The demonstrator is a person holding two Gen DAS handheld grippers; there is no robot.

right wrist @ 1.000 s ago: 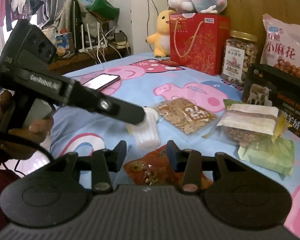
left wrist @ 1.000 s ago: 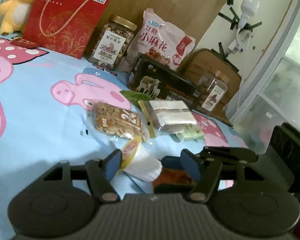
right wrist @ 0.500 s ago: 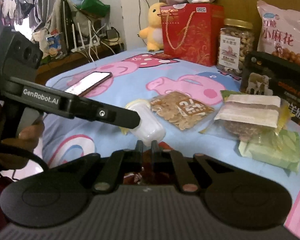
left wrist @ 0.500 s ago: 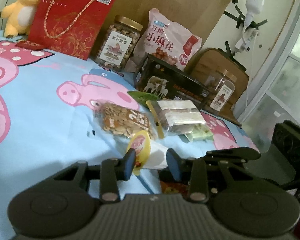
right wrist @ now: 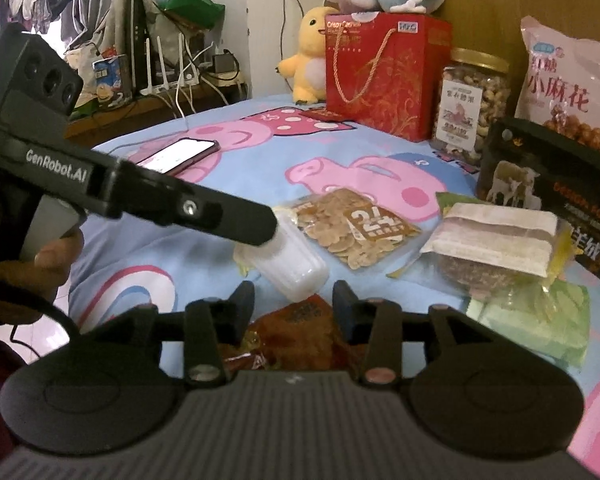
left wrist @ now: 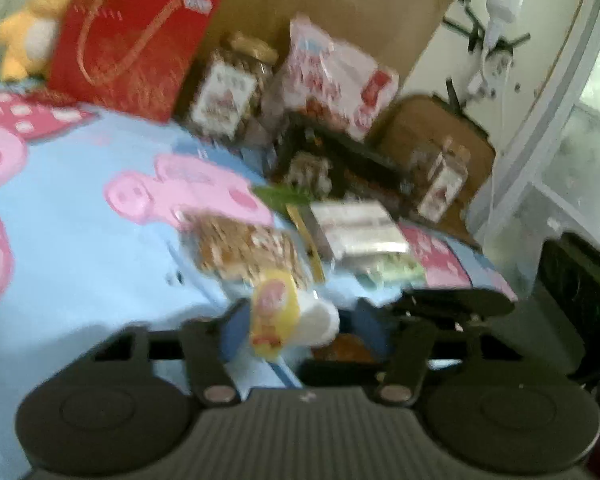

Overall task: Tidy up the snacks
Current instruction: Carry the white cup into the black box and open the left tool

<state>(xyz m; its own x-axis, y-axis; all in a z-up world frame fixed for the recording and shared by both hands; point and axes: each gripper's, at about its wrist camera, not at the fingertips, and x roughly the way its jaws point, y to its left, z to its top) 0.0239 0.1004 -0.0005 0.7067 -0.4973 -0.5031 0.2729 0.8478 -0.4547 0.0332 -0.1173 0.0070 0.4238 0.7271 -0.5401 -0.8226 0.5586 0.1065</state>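
Left gripper [left wrist: 298, 320]: fingers spread wide either side of the white jelly cup [left wrist: 296, 316]; released, not pinching; the cup lies on its side on the blue pig-print bedsheet [left wrist: 72, 240], its yellow foil lid toward 9 o'clock in the left wrist view
Right gripper [right wrist: 294, 298]: fingers apart and holding nothing; the orange-red snack packet [right wrist: 300, 336] lies directly under them
Step in hand, as I judge it: grasping the jelly cup with the left gripper; centre the cup body between the pads, close on the firm plastic wall and not on the foil lid, squeeze gently since a thin cup may dent or squirt out; lift straight up before carrying it off
Neighbours to mind: the clear bag of sliced nuts [right wrist: 354, 232] sits just beside the cup at 1 o'clock in the right wrist view; the white-topped pouch [right wrist: 496, 240] and green packet [right wrist: 540, 328] lie farther round at 3 o'clock
Hard to make out: the left wrist view is smeared by motion blur, so pad contact with the cup cannot be confirmed there; the left gripper's tip covers the cup's lid end in the right wrist view
Hidden or cut off: most of the orange-red packet is behind the right gripper's body; where the snacks should end up is not shown
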